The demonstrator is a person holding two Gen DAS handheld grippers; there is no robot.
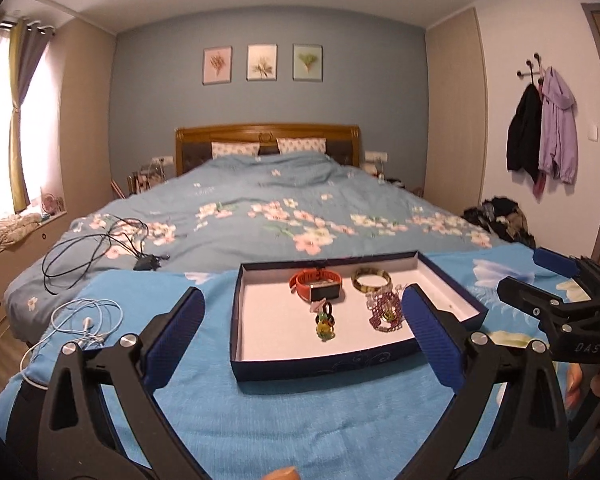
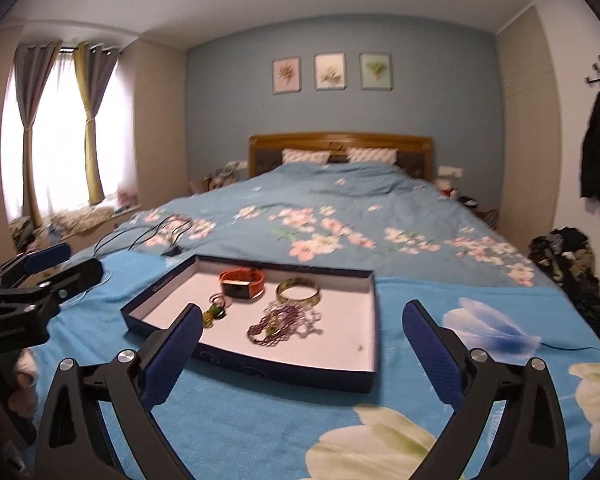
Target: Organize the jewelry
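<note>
1. Left gripper [image 1: 302, 328]: fingers [image 1: 180, 332] spread fully, nothing between the pads; released.
2. Right gripper [image 2: 302, 332]: fingers [image 2: 178, 346] likewise spread wide and empty; released.
3. Task things are all found inside the shallow blue tray [image 1: 256, 364], lower centre of the left wrist view, ahead of and beyond the left fingertips; tray's long axis runs left-right across the frame.
4. In the tray: orange watch [image 1: 318, 285] at the back, green bangle [image 1: 371, 280] just to its right, purple bead necklace [image 1: 384, 310] in front of the bangle, partly hidden behind the right-hand finger, small green-yellow charm [image 1: 324, 322] near the middle.
5. In the right wrist view the tray [image 2: 260, 372] sits centre-left and is skewed; the necklace [image 2: 282, 324] lies nearest that gripper's gap, watch [image 2: 242, 282] and bangle [image 2: 298, 290] further back.
6. Judged: the left gripper is squarer to the tray and closer to the charm; the right is better lined up with the necklace. No item is touched by either.
7. Judged: everything already lies in the tray, so the task looks near done or done.
8. Surface: bright blue floral blanket [image 1: 204, 420] on the foot of a bed [image 1: 260, 196]; soft, so the tray may rock.
9. Room: white earphones [image 1: 88, 320] lower left, black cables [image 1: 100, 248] mid-left, wooden headboard and three pictures at upper centre, coats on hooks [image 1: 540, 132] at right, curtained window at left.
</note>
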